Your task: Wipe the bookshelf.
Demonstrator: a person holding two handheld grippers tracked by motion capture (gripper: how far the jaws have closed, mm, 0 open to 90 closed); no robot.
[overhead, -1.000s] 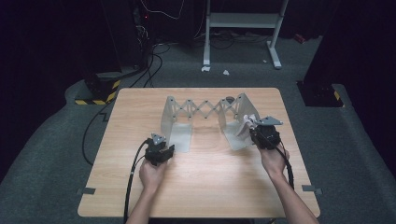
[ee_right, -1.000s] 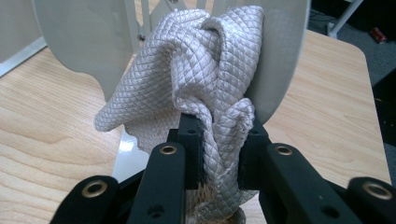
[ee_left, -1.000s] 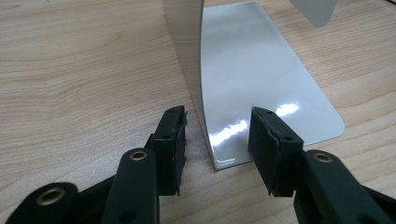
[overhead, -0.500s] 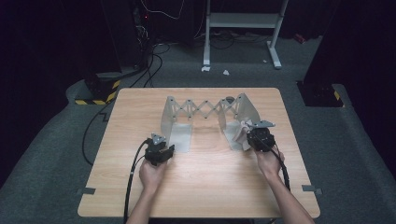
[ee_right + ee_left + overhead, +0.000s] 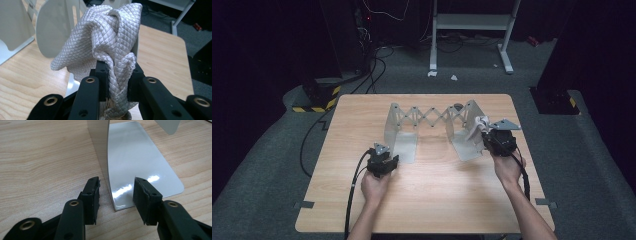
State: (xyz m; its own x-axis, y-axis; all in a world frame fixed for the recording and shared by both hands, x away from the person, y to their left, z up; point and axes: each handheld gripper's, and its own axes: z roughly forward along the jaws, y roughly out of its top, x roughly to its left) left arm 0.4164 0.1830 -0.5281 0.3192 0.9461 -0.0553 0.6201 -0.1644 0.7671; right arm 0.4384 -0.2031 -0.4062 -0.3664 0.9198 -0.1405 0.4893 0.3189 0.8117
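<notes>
A bunched white cloth (image 5: 105,42) is clenched between the jaws of the right gripper (image 5: 117,80). Its long axis runs along the jaws: the bulk stands out beyond the jaw tips, and a narrow twisted tail is pinched between the pads (image 5: 103,75) and continues back toward the gripper body. In the high view the cloth (image 5: 478,125) is seen just ahead of the right gripper (image 5: 492,137), beside the right end plate of the folding metal rack (image 5: 432,117) on the table (image 5: 437,200); whether it touches the plate cannot be told.

The left gripper (image 5: 116,192) is held with its jaws released and apart, and the near corner of the rack's left foot plate (image 5: 140,165) is seen between the jaw tips, untouched.
</notes>
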